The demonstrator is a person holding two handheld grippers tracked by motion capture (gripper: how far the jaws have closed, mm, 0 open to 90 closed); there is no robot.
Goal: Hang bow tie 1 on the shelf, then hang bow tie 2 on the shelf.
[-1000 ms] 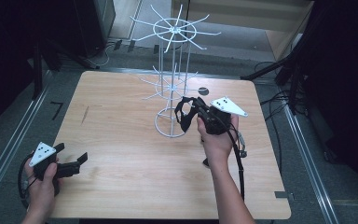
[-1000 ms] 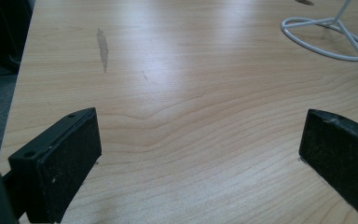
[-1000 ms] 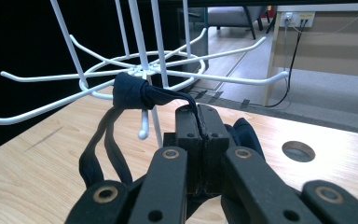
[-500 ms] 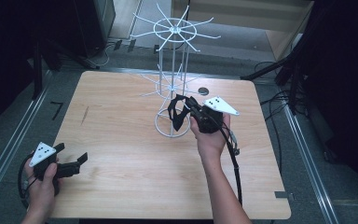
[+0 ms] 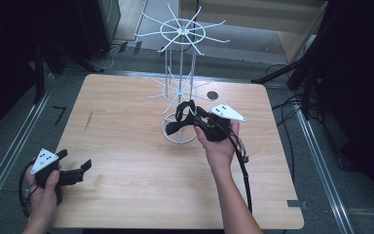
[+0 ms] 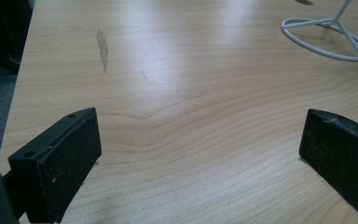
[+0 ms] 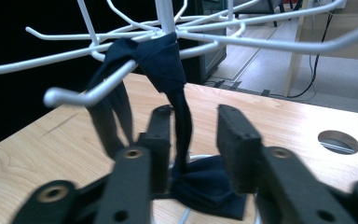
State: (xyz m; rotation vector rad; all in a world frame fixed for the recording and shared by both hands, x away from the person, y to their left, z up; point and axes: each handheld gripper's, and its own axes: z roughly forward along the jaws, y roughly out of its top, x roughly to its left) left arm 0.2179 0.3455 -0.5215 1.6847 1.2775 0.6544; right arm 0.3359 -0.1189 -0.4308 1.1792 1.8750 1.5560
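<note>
The right gripper (image 5: 187, 119) is held out over the middle of the surface (image 5: 126, 146), the forearm rising from the near edge and angling slightly left, the hand (image 5: 219, 146) wrapped around the gripper's body with its grey plate facing up. It points at the white wire rack (image 5: 180, 92), level with the rack's lower ring of hooks. Its fingers (image 7: 235, 144) have just been opening and now stand parted, with a dark cloth (image 7: 168, 65) between them: in the right gripper view a twisted strand of the cloth hangs down through the gap, close against the left finger and clear of the right one, so the pads do not pinch it. The top of the cloth is draped over a hook (image 7: 88, 91) just above and beyond the fingertips, and its lower end lies bunched under the fingers, on the rack's round base. The left gripper (image 5: 75, 170) rests low at the near left corner of the surface, well apart from the rack, the hand (image 5: 44, 187) gripping it from behind with the wrist at the edge. Its fingers (image 6: 58, 168) are spread wide with bare wood between them, pointing toward the rack's base (image 6: 328, 39) far ahead to the right.
</note>
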